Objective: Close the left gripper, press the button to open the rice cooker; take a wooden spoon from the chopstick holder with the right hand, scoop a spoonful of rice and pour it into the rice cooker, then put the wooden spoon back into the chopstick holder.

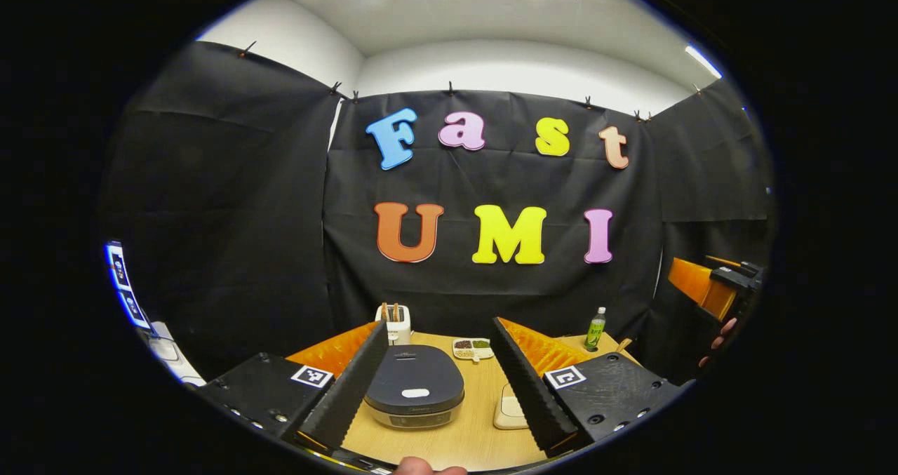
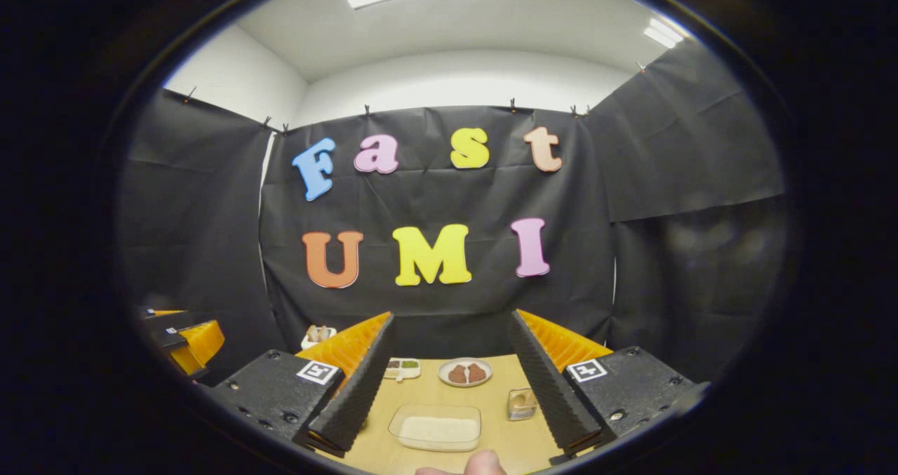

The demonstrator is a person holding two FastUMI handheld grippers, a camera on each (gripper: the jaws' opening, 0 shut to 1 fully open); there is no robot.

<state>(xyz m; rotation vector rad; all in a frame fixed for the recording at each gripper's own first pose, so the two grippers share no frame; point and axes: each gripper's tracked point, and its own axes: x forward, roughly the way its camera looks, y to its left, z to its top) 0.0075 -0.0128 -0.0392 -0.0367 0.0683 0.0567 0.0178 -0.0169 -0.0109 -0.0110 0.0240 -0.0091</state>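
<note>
My left gripper (image 1: 438, 370) gapes wide around the smooth, dark rounded rice cooker (image 1: 414, 387), lid shut, at twelve o'clock. My right gripper (image 2: 449, 380) spreads wide too, level above the clear rectangular plastic tray of white rice (image 2: 436, 427).

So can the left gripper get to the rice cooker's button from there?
Probably yes. The left gripper hangs open above the table, and the rice cooker sits between its fingers with its lid shut. Nothing lies over the pale button.

Staged recording booth: wooden table (image 1: 477, 419) enclosed by pinned black cloth walls (image 1: 224, 208), white room ceiling (image 2: 449, 33) seen above.
</note>
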